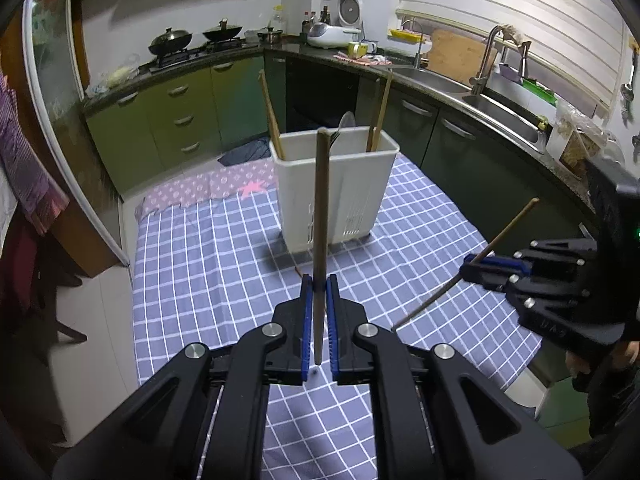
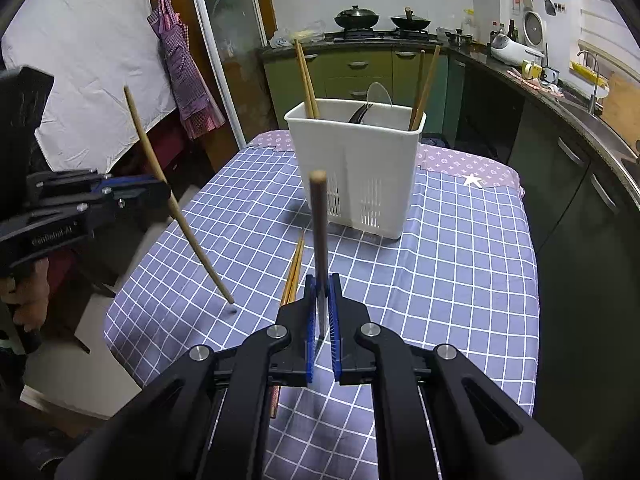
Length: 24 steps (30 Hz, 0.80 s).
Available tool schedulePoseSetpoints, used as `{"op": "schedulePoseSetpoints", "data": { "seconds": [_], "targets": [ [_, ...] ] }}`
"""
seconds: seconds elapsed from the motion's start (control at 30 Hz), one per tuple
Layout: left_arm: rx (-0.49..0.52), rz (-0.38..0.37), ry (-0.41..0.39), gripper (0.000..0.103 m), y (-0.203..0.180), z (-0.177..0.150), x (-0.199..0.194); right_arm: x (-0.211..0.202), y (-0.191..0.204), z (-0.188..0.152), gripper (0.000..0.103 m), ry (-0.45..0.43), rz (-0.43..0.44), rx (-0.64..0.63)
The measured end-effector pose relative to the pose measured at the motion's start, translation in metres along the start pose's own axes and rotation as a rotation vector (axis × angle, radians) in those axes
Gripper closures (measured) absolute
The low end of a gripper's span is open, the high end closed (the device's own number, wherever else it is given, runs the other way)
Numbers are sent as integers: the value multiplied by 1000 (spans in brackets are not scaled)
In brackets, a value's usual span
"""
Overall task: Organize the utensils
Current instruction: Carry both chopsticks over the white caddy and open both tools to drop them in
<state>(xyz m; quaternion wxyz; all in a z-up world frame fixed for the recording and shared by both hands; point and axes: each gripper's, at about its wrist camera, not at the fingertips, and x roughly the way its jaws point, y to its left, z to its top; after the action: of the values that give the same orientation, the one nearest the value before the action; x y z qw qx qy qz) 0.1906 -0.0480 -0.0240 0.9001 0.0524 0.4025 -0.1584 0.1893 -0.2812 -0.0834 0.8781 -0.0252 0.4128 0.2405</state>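
Note:
My left gripper [image 1: 319, 282] is shut on a wooden chopstick [image 1: 321, 208] that stands upright in front of the white utensil holder [image 1: 340, 196]. In the right wrist view this left gripper [image 2: 162, 191] shows at the left, its chopstick [image 2: 180, 216] slanting down toward the cloth. My right gripper [image 2: 322, 282] is shut on a darker chopstick [image 2: 319, 220], also upright, with the holder [image 2: 360, 168] just beyond it. The holder has chopsticks in both end corners and a spoon [image 2: 378, 96] in the middle. A pair of chopsticks [image 2: 294, 270] lies on the cloth.
The blue checked tablecloth [image 2: 460, 280] covers a small table; its edges drop off to the floor at left and near side. Green cabinets, a stove with woks [image 2: 356, 16] and a sink [image 1: 500, 108] ring the far side. An apron [image 2: 180, 60] hangs on the left.

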Motion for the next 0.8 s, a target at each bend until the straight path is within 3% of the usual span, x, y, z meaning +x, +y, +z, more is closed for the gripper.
{"op": "schedulePoseSetpoints", "data": {
  "seconds": [0.13, 0.47, 0.67, 0.8],
  "targets": [
    [16, -8, -31, 96, -4, 25, -12, 1, -1, 0, 96, 2, 1, 1],
    [31, 18, -200, 96, -11, 120, -49, 3, -6, 0, 96, 2, 11, 7],
    [18, 45, -264, 96, -11, 162, -36, 2, -8, -2, 96, -5, 20, 11],
    [4, 63, -237, 96, -9, 172, -7, 2, -10, -3, 96, -8, 22, 14]
  ]
}}
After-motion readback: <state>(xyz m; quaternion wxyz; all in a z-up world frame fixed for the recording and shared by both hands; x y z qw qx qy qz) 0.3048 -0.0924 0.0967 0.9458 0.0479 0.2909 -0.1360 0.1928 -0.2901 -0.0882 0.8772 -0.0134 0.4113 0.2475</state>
